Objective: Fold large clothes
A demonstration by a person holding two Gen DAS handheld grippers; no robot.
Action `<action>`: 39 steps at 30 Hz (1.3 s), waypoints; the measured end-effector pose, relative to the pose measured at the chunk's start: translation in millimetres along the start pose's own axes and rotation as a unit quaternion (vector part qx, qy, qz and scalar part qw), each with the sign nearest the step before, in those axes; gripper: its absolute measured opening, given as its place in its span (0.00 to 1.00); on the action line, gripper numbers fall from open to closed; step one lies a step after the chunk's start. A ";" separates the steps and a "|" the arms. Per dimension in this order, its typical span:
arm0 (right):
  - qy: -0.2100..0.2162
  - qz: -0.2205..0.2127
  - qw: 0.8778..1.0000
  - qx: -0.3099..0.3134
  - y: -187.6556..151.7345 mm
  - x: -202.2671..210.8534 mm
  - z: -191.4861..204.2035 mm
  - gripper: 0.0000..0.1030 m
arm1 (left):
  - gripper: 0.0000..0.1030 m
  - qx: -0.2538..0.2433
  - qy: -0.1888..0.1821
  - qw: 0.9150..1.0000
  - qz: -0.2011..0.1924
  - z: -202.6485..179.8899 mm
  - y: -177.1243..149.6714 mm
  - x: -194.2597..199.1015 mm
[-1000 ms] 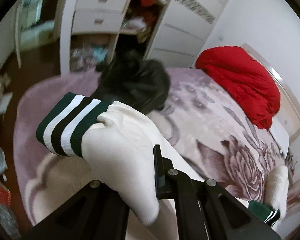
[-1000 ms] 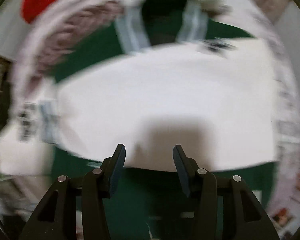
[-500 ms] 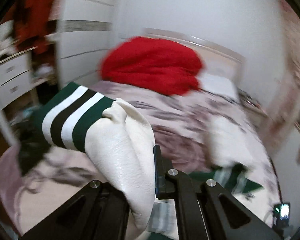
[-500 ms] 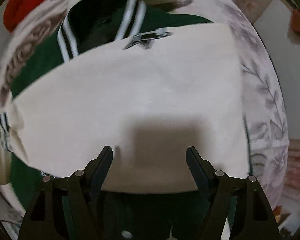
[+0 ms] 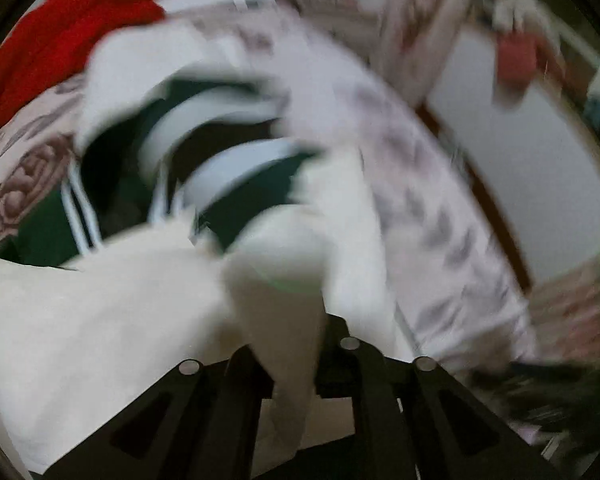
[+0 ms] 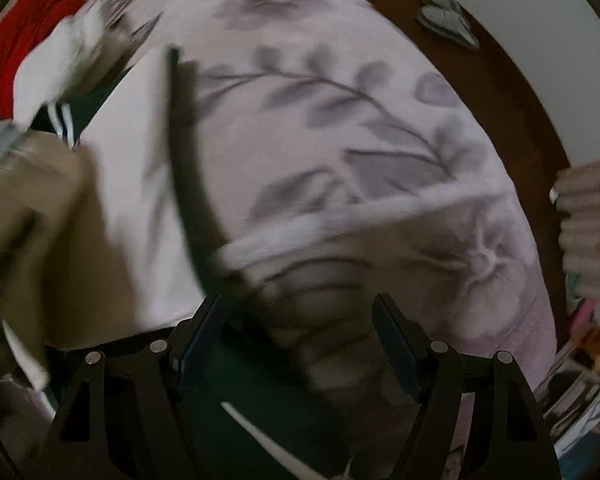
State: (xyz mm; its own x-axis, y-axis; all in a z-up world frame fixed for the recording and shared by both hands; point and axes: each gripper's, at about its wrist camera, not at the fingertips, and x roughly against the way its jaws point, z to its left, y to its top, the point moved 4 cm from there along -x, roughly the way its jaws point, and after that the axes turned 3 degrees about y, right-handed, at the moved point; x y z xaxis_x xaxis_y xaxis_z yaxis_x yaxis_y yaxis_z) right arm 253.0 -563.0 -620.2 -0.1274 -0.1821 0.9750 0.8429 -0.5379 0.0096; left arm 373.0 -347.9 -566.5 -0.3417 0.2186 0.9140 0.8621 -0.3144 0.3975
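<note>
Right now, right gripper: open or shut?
Open. In the right wrist view the right gripper has its jaws spread wide with nothing between them; the green and white jacket lies below.

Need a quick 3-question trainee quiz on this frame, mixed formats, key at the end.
1. True or false: the left gripper is shut on the cream leather-look jacket sleeve.
2. Multiple choice: the right gripper is A) shut on the dark green jacket hem, B) open with nothing between its fingers, C) out of view.
3. Fill in: the bright ____ bundle of cloth lies at the far end of the pink floral bedspread.

Key:
1. True; the sleeve runs down between the closed fingers.
2. B; the fingers stand wide apart above the hem and bedspread.
3. Red.
</note>
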 end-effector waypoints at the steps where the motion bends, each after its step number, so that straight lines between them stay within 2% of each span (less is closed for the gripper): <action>1: 0.012 0.002 1.000 -0.007 0.9 0.6 -9.1 0.75 | 0.10 -0.007 0.003 1.000 0.009 -6.7 -3.1 -6.0; 3: 0.041 0.004 0.999 -0.017 5.9 3.7 -21.4 0.76 | 0.19 -0.020 0.000 0.999 0.025 -12.3 -11.2 -11.0; 4: 0.054 0.004 0.998 -0.020 7.2 6.2 -25.2 0.76 | 0.30 -0.027 0.009 0.999 0.028 -13.6 -10.7 -8.9; 5: 0.070 0.004 0.997 -0.023 9.6 8.7 -27.7 0.76 | 0.46 -0.036 0.016 0.999 0.027 -13.9 -9.9 -4.7; 7: 0.108 0.002 0.994 -0.032 13.4 16.2 -26.9 0.77 | 0.61 -0.040 0.016 0.999 0.021 -4.2 -11.8 15.3; 9: 0.142 -0.001 0.989 -0.035 7.1 28.5 -8.8 0.78 | 0.67 -0.009 0.012 1.000 0.012 20.8 -18.9 36.3; 11: 0.181 0.007 0.983 -0.030 16.7 29.5 8.0 0.78 | 0.80 0.021 0.017 1.000 0.011 47.0 -25.4 53.0; 14: 0.223 0.018 0.975 -0.013 25.3 25.2 43.4 0.78 | 0.82 0.061 0.061 0.996 0.007 106.2 -39.1 74.3; 17: 0.234 0.030 0.972 0.003 38.6 10.9 79.6 0.78 | 0.82 0.087 0.124 0.988 0.011 168.6 -55.5 83.9; 19: 0.235 0.041 0.971 0.016 45.9 -1.5 97.3 0.78 | 0.82 0.112 0.176 0.977 0.033 213.5 -71.5 72.6; 21: 0.209 0.074 0.975 0.024 46.9 -23.9 107.7 0.77 | 0.82 0.133 0.226 0.963 0.063 252.6 -88.3 51.6; 22: 0.195 0.094 0.976 0.021 46.0 -36.9 111.0 0.64 | 0.85 0.140 0.254 0.954 0.080 273.0 -97.4 42.2; 23: 0.183 0.100 0.978 0.021 45.2 -44.3 113.7 0.47 | 0.89 0.151 0.262 0.949 0.092 293.3 -106.2 28.7; 24: 0.172 0.103 0.979 0.032 44.0 -49.6 119.6 0.13 | 0.94 0.166 0.256 0.947 0.100 306.4 -111.9 20.1; 25: 0.164 0.102 0.980 0.050 43.4 -50.7 127.8 0.09 | 1.00 0.177 0.251 0.946 0.101 313.9 -114.2 14.8; 28: 0.143 0.047 0.983 0.104 50.1 -34.3 148.9 0.03 | 1.00 0.207 0.226 0.948 0.085 332.1 -113.4 7.1; 29: 0.125 0.022 0.985 0.112 57.0 -30.8 152.6 0.03 | 1.00 0.215 0.220 0.948 0.080 337.3 -110.3 5.5; 31: 0.096 0.018 0.989 0.114 67.4 -41.8 151.3 0.03 | 1.00 0.221 0.214 0.949 0.073 343.1 -102.6 3.1; 33: 0.086 0.065 0.987 0.117 70.2 -66.7 148.2 0.04 | 1.00 0.226 0.212 0.948 0.072 345.1 -96.2 0.5; 34: 0.099 0.086 0.986 0.104 69.8 -70.5 144.6 0.08 | 1.00 0.228 0.214 0.947 0.072 344.7 -95.6 2.2; 36: 0.126 0.094 0.984 0.086 68.0 -53.4 132.5 0.25 | 1.00 0.220 0.234 0.944 0.070 337.0 -91.6 11.5; 37: 0.124 0.086 0.984 0.092 64.3 -37.8 124.2 0.42 | 1.00 0.212 0.249 0.943 0.064 333.5 -90.4 18.8; 39: 0.099 0.075 0.985 0.119 45.5 -12.3 106.7 0.53 | 1.00 0.196 0.273 0.941 0.044 313.9 -93.9 40.3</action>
State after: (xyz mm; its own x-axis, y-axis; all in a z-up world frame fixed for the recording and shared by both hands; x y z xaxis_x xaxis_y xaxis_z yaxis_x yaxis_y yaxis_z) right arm 348.7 -497.4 -608.1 -0.0708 -0.4147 0.9072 0.9559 -0.2880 -0.0571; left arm 395.7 -19.6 -592.4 -0.3113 -0.3327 0.8902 0.9314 0.0792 0.3553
